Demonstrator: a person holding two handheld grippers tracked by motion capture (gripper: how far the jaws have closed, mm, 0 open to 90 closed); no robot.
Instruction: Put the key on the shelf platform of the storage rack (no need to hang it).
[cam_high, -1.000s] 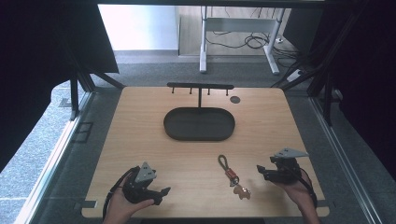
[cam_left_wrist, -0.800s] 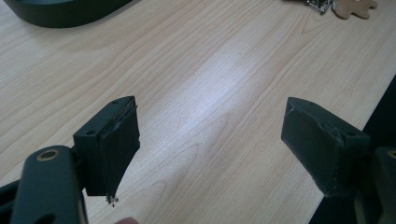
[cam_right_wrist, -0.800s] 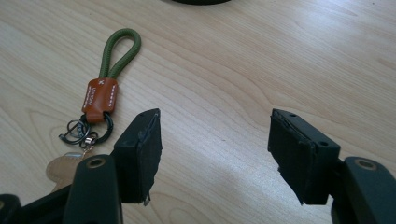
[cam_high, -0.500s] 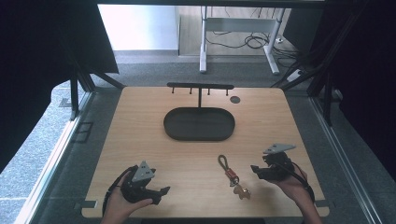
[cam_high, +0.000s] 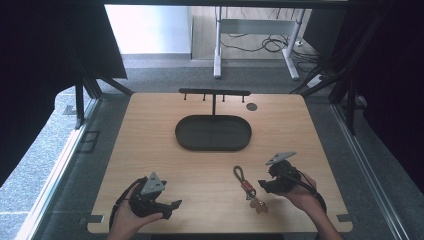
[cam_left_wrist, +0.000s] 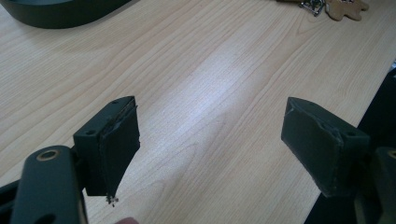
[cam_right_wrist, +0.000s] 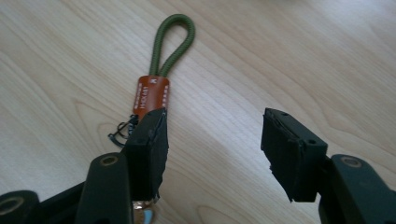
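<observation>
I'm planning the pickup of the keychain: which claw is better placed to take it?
Right. The right claw sits beside the keychain, jaws apart and just narrowing, one jaw at its brown tag with nothing between them. The left claw, open, sits farther off.

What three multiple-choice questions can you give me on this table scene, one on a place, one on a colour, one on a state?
1. Where does the keychain lie?
A. inside the tray
B. on the table between tray and near edge
C. hung on the rack

2. What colour is the keychain's cord loop?
A. olive green
B. bright yellow
C. white

3. How are the right tongs?
A. clamped on the tray
B. open, nothing gripped
C. holding the rack

Key: B, it rests on bare wood in front of the dark oval tray; A, the right gripper view shows green cord; B, a wide gap, with the keychain beside one pad.
</observation>
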